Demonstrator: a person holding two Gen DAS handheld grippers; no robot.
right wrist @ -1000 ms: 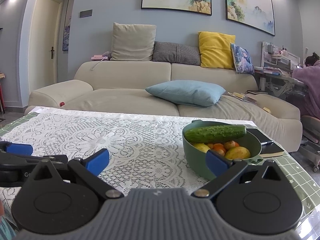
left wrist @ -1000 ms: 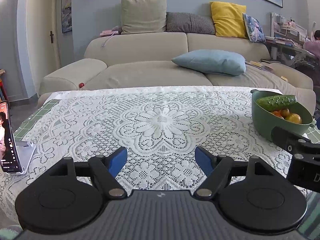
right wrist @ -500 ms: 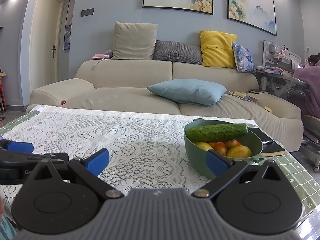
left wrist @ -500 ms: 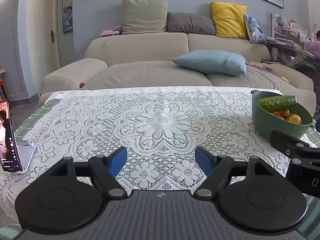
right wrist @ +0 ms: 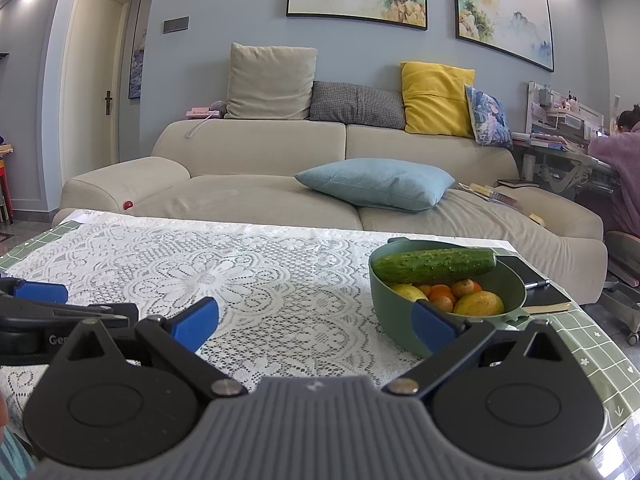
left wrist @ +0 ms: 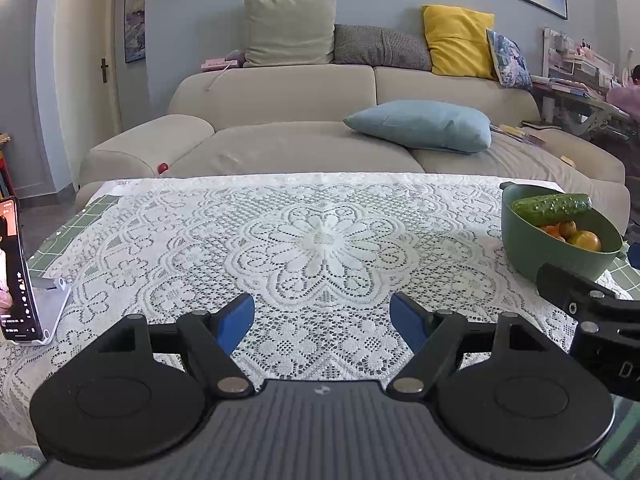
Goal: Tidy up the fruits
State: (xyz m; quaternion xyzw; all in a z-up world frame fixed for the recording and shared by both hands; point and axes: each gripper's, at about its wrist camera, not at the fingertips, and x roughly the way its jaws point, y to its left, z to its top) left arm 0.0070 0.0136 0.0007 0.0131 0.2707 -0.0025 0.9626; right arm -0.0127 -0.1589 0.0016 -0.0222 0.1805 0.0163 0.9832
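A green bowl [right wrist: 400, 312] stands at the right side of the lace-covered table [right wrist: 248, 280]. It holds a cucumber [right wrist: 434, 266] lying across the top, small oranges [right wrist: 444, 294] and yellow fruit [right wrist: 480, 304]. The bowl also shows in the left wrist view [left wrist: 532, 252], with the cucumber [left wrist: 552, 208] on top. My right gripper [right wrist: 316, 320] is open and empty, low over the table, just left of the bowl. My left gripper [left wrist: 322, 322] is open and empty over the table's near middle.
A phone on a stand [left wrist: 16, 276] is at the table's left edge. A dark notebook with a pen [right wrist: 536, 288] lies behind the bowl. A beige sofa [right wrist: 320, 184] with cushions stands past the table. A person [right wrist: 616, 168] sits at a desk far right.
Both grippers have risen or tilted slightly, so the scene sits a little lower in view. The bowl and fruit have not moved. Both grippers stay open.
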